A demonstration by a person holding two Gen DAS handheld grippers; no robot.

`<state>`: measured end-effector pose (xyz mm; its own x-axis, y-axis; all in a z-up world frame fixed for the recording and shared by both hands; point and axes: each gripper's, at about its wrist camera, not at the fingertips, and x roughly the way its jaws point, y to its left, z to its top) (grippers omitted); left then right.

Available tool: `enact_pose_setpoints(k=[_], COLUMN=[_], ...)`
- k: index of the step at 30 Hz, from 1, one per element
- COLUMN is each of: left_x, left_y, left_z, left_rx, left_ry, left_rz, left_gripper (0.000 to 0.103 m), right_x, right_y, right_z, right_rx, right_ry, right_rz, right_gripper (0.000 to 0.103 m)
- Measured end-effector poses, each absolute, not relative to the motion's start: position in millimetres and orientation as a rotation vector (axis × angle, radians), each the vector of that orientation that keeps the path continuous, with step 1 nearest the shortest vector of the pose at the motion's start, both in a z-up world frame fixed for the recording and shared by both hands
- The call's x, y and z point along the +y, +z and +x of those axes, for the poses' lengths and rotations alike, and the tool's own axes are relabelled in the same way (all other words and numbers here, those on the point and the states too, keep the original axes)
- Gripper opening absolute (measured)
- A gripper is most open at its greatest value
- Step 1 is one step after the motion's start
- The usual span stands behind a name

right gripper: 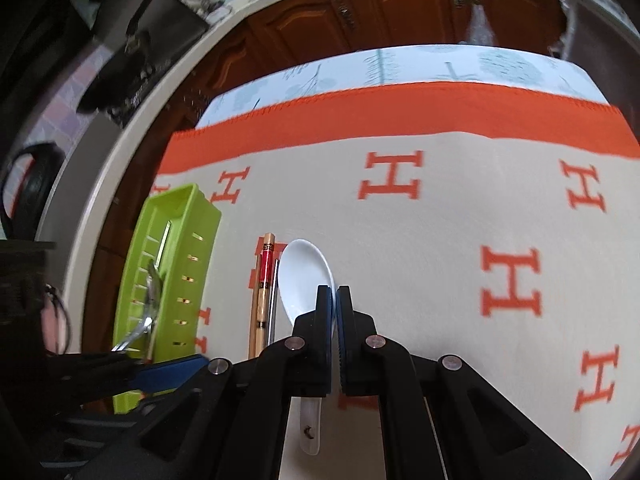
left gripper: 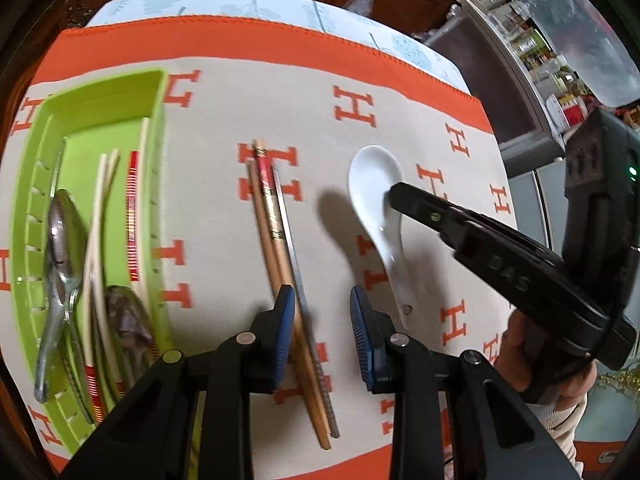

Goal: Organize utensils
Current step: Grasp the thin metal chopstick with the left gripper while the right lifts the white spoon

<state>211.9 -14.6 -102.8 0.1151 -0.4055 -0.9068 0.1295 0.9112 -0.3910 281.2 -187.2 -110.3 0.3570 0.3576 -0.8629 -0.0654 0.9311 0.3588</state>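
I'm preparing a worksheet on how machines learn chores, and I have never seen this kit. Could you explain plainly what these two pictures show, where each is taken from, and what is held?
There is no robot here. A person holds a two-fingered gripper in each hand, and each gripper carries a wide-angle camera looking along its fingers. One picture is from the left gripper, which is open and holds nothing. The other is from the right gripper, whose jaws are shut at the bowl of the white spoon; whether they pinch its rim is unclear. On the orange-and-cream cloth lie that spoon and the loose chopsticks. Beside them, a green tray already holds metal spoons and sorted chopsticks.
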Motion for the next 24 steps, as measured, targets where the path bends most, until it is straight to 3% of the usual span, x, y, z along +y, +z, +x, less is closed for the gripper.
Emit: enact_pose_setpoints(k=[4,24], left_x=[-29.8,-42.4], left_y=[-108.6,-145.5], left_z=[205.4,203.1], left_rx=[1.438,1.546], left_ry=[-0.421,-0.328], left_rz=[-0.211,-0.135], left_gripper=[0.020,0.020], right_x=[-208.0,-236.9], right_y=[-103.6,-106.2], right_z=[262.7,240.6], right_rx=[1.166,1.168], right_ry=[0.261,0.237], right_rz=[0.331,0.387], right_gripper=[0.002,0.002])
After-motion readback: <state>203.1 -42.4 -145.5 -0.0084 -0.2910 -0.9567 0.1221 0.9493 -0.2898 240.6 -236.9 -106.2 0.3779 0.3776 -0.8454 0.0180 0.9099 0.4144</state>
